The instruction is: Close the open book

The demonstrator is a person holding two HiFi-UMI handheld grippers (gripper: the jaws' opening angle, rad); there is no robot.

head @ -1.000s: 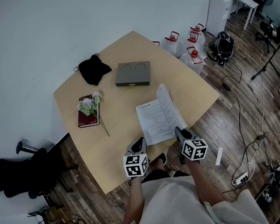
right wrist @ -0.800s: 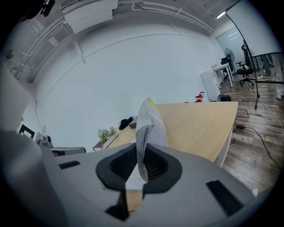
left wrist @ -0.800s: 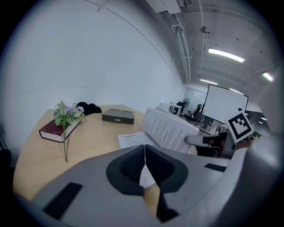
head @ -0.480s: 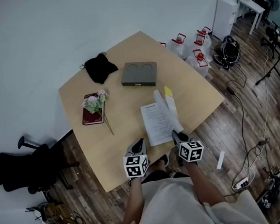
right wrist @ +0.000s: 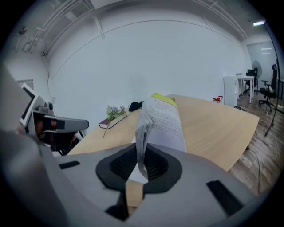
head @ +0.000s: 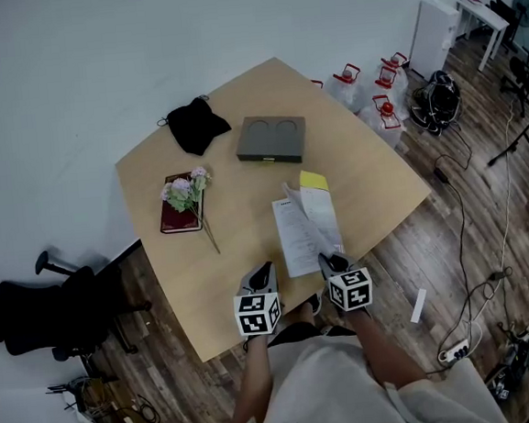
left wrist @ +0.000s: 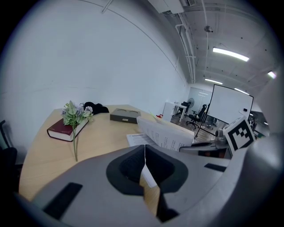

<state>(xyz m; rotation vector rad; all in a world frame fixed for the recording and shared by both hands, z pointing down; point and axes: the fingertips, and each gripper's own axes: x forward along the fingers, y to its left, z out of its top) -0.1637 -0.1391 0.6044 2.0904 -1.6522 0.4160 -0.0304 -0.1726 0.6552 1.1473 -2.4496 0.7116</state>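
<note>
Two tools meet the open book (head: 296,235) at the tabletop's (head: 241,263) near edge: right tool (head: 329,260) pinches its raised right-hand pages, arched over the flat left page; left tool (head: 262,269) is closed tight beside it.

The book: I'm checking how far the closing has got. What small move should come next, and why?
Probably swing the right gripper leftward and down. Its jaws clamp the right half of the book, which is raised near upright, while the left page lies flat on the table.
</note>
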